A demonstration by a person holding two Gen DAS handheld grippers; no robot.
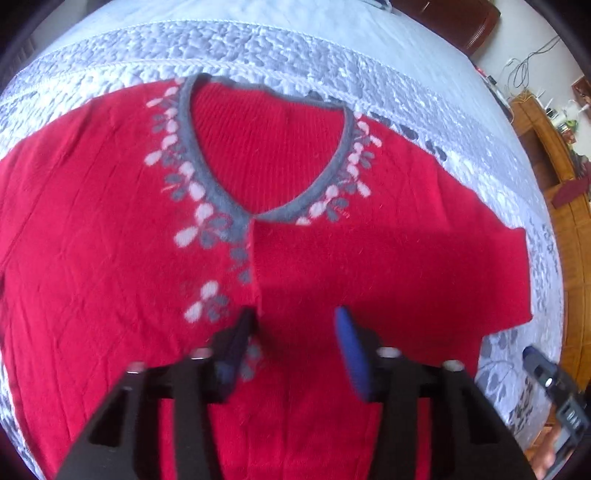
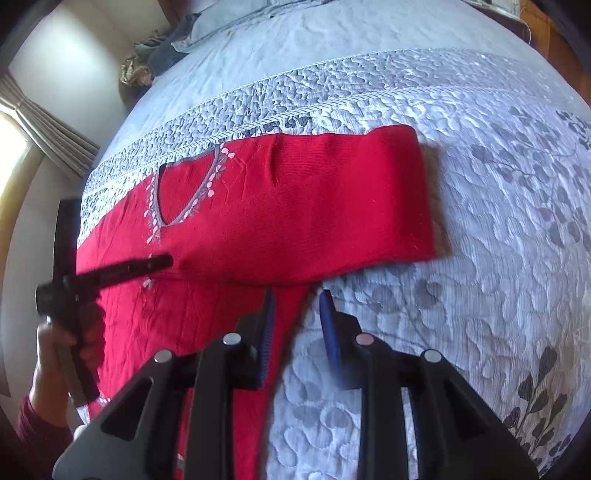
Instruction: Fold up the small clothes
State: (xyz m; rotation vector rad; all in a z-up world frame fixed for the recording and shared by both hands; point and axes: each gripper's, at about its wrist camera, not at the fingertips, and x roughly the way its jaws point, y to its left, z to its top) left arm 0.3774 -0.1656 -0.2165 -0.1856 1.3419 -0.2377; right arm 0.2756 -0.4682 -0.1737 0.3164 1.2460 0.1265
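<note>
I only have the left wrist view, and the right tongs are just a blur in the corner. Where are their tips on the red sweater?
Observer: The right tongs straddle the side edge of the red sweater just under the sleeve. One finger is over the knit and the other over the bedspread.
Operator: Have they pinched anything?
Observer: No, the jaws stand apart and I see no fabric gathered between them.
Operator: Is anything else on the bed beyond my view?
Observer: A heap of crumpled clothes lies at the far end, beside a pillow.
</note>
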